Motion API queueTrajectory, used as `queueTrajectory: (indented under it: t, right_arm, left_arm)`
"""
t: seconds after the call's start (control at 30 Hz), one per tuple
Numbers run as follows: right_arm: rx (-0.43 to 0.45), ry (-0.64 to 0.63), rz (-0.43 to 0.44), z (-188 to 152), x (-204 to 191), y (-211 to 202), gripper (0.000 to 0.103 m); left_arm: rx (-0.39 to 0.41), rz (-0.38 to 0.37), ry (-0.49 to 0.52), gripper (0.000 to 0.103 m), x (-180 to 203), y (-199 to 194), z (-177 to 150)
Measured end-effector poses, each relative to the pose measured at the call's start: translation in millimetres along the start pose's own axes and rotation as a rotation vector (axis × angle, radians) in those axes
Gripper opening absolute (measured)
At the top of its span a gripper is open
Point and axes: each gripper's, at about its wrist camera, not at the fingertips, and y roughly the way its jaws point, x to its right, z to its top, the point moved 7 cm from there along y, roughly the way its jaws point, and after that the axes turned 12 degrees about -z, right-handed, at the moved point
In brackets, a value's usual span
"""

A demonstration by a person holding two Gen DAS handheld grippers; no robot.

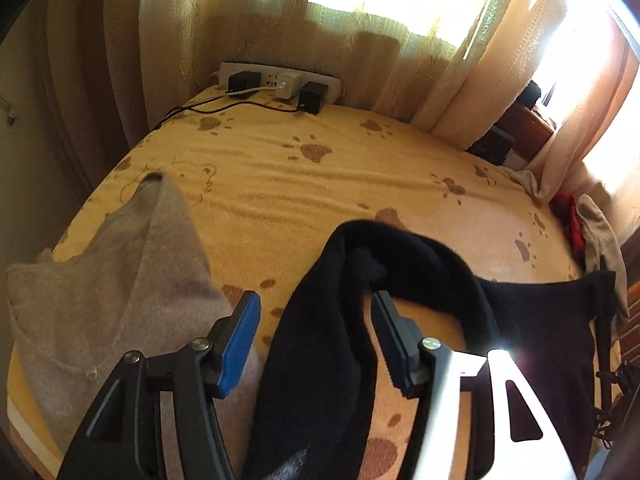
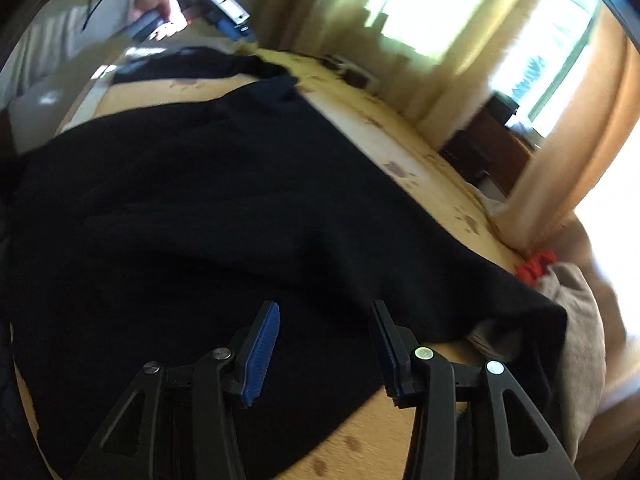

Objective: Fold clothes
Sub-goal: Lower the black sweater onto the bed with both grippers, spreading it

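A black garment point(image 2: 240, 208) lies spread over the yellow paw-print bed sheet point(image 1: 300, 184). In the left wrist view one of its sleeves point(image 1: 320, 360) runs in a loop between the fingers of my left gripper point(image 1: 316, 298). That gripper is open, its blue pads standing apart on either side of the cloth. My right gripper point(image 2: 324, 312) hovers open just over the black garment's near edge with nothing pinched. A grey knit garment point(image 1: 120, 288) lies on the bed to the left. In the right wrist view the left gripper point(image 2: 224, 20) and the hand holding it show blurred at the top left.
A power strip with chargers and cables point(image 1: 280, 80) sits at the bed's far edge under the curtains point(image 1: 360, 40). Dark wooden furniture point(image 1: 524, 120) stands at the far right. Red cloth point(image 1: 568, 220) and a pale garment point(image 1: 600, 240) are bunched at the bed's right edge.
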Motion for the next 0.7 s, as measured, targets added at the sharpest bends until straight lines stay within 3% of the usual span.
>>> queueTrajectory:
  t: [0.13,0.23,0.37,0.43,0.5,0.6,0.7]
  right_arm:
    - [0.052,-0.121,0.023,18.2,-29.4,1.3,0.048]
    - [0.082,-0.132,0.089,35.8,-34.9,4.9,0.048]
    - [0.065,-0.09,0.171,54.0,-33.2,19.3,0.048]
    - [0.068,-0.009,0.194,69.2,-18.4,20.7,0.037]
    - [0.086,0.075,0.167,86.6,0.1,17.7,0.022]
    - [0.133,0.186,0.078,117.5,52.0,30.9,0.013]
    - [0.159,0.263,-0.057,151.4,113.0,58.9,0.012]
  left_arm:
    - [0.037,0.017,-0.041,0.063,-14.3,-24.7,-15.4]
    - [0.052,-0.013,0.007,0.064,2.8,-36.3,-22.5]
    - [-0.009,-0.172,0.165,0.069,66.7,-28.1,-40.5]
    - [-0.069,-0.275,0.278,0.07,107.8,-18.0,-55.7]
    - [-0.13,-0.353,0.403,0.071,146.4,-7.5,-72.0]
    - [-0.184,-0.439,0.537,0.071,189.4,2.3,-85.8]
    - [-0.223,-0.544,0.589,0.071,217.5,3.0,-90.1]
